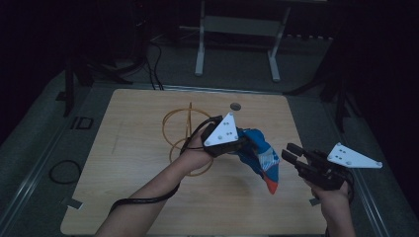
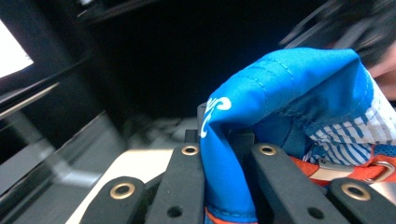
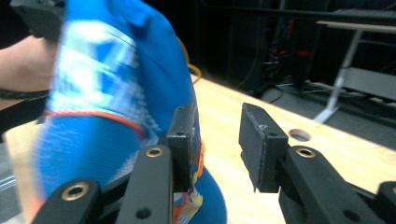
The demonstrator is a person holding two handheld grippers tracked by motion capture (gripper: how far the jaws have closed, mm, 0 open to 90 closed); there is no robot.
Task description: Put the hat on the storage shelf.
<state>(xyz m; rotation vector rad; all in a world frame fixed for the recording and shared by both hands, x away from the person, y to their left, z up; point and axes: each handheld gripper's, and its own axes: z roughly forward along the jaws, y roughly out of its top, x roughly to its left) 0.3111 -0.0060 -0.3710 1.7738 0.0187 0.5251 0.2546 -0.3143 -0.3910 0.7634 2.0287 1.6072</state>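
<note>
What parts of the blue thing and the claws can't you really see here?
- Blue cloth: what sort of item it is stays unclear. The high view is dim, and motion blurs it in the right gripper view.
- Left gripper: its jaw tips are covered by the cloth in the left gripper view.
- Yellow hoop: the forearm and gripper hide part of it in the high view.
- Right gripper: open, jaw bases cut off by the bottom edge.

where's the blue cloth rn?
The blue cloth hangs from the left gripper, pinched between its jaws, above the table right of centre in the high view. The open right gripper sits just beside it.
</note>
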